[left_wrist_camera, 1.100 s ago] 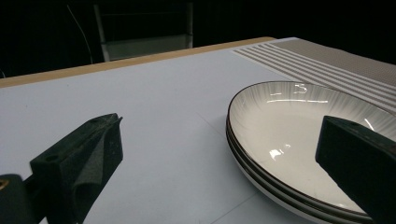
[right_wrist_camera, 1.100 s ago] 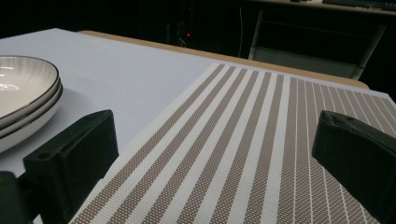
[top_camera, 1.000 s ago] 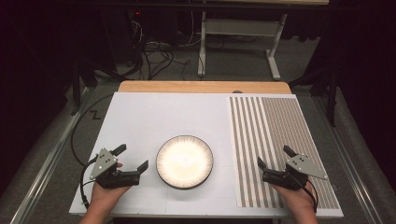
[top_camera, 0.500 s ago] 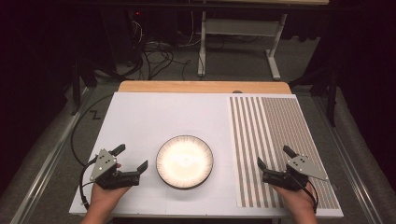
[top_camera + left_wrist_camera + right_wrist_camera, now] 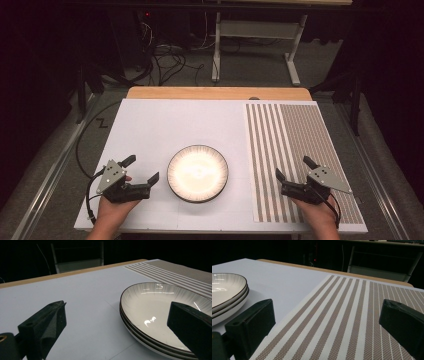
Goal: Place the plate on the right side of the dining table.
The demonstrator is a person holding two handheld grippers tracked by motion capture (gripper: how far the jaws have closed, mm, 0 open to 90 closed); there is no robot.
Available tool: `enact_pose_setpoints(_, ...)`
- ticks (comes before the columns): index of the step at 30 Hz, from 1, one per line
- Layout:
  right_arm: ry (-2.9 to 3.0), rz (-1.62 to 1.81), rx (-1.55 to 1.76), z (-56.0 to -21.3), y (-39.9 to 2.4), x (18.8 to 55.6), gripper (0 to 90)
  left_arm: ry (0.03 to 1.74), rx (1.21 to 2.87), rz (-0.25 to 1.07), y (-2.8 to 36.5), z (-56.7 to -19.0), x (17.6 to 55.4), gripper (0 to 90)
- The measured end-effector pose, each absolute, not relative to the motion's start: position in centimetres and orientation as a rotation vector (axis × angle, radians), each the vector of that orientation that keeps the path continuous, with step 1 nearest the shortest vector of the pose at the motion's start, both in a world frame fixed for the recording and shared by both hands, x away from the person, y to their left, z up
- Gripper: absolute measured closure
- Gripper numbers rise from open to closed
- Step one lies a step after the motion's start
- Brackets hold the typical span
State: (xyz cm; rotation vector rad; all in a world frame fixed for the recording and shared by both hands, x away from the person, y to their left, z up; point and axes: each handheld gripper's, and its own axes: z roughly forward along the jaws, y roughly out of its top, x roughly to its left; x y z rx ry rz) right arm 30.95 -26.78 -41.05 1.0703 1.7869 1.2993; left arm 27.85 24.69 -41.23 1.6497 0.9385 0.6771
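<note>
A stack of white plates with dark rims [image 5: 197,173] [image 5: 160,312] [image 5: 227,293] rests on the white table surface [image 5: 165,125] near the front middle. My left gripper [image 5: 143,169] [image 5: 120,322] is open just left of the stack, held by a hand, with nothing between its jaws. Over the striped brown and cream placemat [image 5: 295,145] [image 5: 352,312] on the right, my right gripper [image 5: 295,169] [image 5: 329,325] is open and empty too.
The wooden table edge [image 5: 215,93] runs along the back. Beyond it stand a metal desk frame [image 5: 260,35] and loose cables [image 5: 165,55] on a dark floor. A black cable [image 5: 87,135] trails off the table's left side.
Both grippers have barely shifted; the left one edged slightly toward the front. The plates and placemat stay put.
</note>
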Motion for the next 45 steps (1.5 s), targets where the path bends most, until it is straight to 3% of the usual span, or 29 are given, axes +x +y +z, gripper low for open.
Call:
enact_pose_setpoints(20, 1.799, 1.325, 1.022, -40.8, -25.0, 30.8, 3.6, 0.922, 1.625, 0.668, 24.2, -41.3, 28.0, 4.7)
enact_pose_setpoints(45, 1.953, 1.374, 0.897, -40.8, -17.1, 31.3, 6.1, 0.919, 1.633, 0.664, 24.0, -41.4, 28.2, 4.8)
